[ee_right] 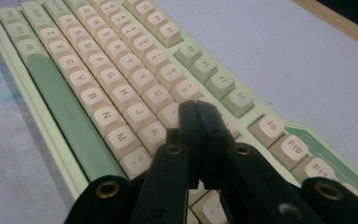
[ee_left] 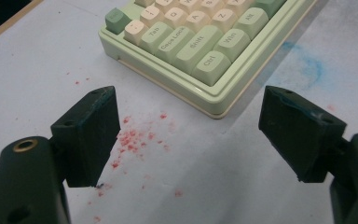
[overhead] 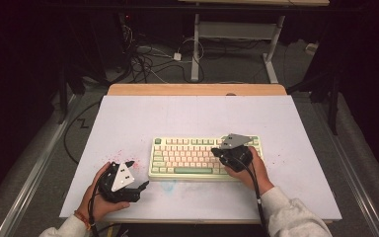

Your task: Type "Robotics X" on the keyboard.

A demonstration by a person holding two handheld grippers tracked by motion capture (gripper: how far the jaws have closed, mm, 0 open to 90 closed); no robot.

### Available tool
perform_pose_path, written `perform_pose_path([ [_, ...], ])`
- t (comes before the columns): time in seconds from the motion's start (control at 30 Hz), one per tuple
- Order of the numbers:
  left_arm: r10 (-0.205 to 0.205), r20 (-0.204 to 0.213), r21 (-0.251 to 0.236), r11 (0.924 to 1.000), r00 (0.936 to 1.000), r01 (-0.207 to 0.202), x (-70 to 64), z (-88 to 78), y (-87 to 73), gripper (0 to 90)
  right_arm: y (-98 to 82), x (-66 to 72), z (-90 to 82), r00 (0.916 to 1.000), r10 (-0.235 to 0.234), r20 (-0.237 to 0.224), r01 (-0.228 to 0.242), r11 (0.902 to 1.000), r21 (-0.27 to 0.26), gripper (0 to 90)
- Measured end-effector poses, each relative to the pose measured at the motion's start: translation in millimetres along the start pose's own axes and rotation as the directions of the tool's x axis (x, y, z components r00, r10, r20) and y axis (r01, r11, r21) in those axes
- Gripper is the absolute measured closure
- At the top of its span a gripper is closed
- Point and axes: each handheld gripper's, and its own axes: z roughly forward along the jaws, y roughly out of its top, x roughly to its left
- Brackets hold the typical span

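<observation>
A pale green keyboard (overhead: 197, 158) with cream and green keys lies in the middle of the white table top (overhead: 192, 118). My right gripper (overhead: 227, 148) hovers over its right half, jaws shut with nothing between them; in the right gripper view the tips (ee_right: 196, 109) sit just above the keys near the O and P area of the keyboard (ee_right: 121, 79). My left gripper (overhead: 138, 175) rests open on the table, left of the keyboard's front left corner (ee_left: 214, 100). Nothing lies between its pads (ee_left: 93, 130).
Red specks (ee_left: 133, 140) and a faint blue smear (ee_left: 307, 65) mark the white surface near the keyboard. A wooden table edge (overhead: 197, 89) runs along the far side. Beyond it stand a desk frame and loose cables (overhead: 148, 59) on the floor.
</observation>
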Motion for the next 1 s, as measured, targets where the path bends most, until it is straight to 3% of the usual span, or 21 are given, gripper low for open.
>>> perform_pose_path([
  [0.27, 0.014, -0.009, 0.011, 0.9998, 0.9999, -0.014, -0.3, 0.2, 0.3, 19.3, 1.6, -1.0, 15.7, 1.0, 0.0, 0.007, -0.001, 0.9986, 0.052, 90.0],
  [0.77, 0.018, -0.005, 0.013, 0.9998, 0.9998, -0.017, -0.6, 1.8, 1.4, 19.3, 2.1, -0.7, 18.9, 0.9997, -0.011, 0.022, 0.01, 0.9983, 0.057, 90.0],
  [0.9, 0.028, -0.008, 0.03, 0.9991, 0.9996, -0.028, -2.7, 3.8, 1.0, 20.1, 3.2, 1.7, 20.6, 0.9991, -0.035, 0.023, 0.033, 0.9951, 0.093, 90.0],
  [1.0, 0.03, -0.008, 0.031, 0.9991, 0.9995, -0.03, -2.7, 3.7, 1.1, 20.1, 3.1, 2.1, 19.4, 0.9992, -0.034, 0.019, 0.032, 0.9962, 0.081, 90.0],
])
